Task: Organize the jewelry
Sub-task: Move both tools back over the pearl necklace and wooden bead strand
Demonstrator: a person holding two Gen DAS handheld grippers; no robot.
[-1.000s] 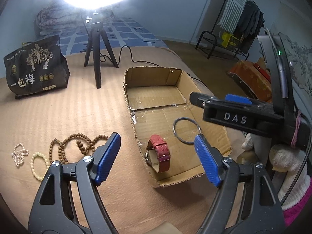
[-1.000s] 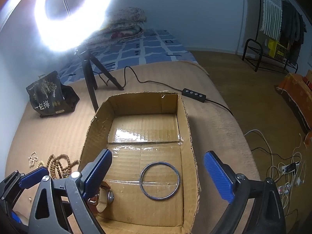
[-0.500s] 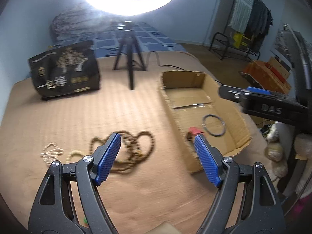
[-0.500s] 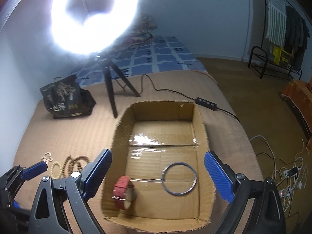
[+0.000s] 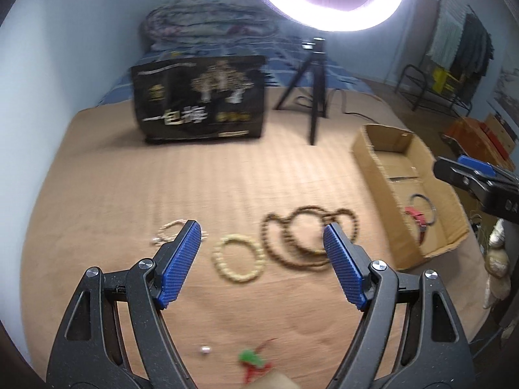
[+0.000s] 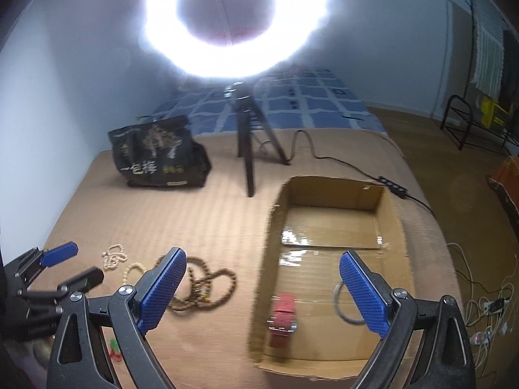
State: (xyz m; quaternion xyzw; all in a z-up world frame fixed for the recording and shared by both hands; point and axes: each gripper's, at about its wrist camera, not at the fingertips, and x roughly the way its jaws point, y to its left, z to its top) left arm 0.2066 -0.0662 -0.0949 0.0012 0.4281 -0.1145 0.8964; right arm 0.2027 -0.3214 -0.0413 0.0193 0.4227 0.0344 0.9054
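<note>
Hovering over loose jewelry on the tan bedspread, both tools spread wide and empty.

Left to right: pearl strand (image 5: 168, 231), pale bead bracelet (image 5: 237, 260) between left gripper (image 5: 261, 261) pads, brown bead necklace (image 5: 308, 235), then cardboard box (image 6: 271, 259) holding red watch (image 6: 283, 319) and metal bangle (image 6: 343, 304) beneath right gripper (image 6: 262, 295).

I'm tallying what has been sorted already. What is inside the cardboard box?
Inside the cardboard box lie a red-strapped watch and a thin metal bangle. The right gripper finger covers part of the bangle.
</note>
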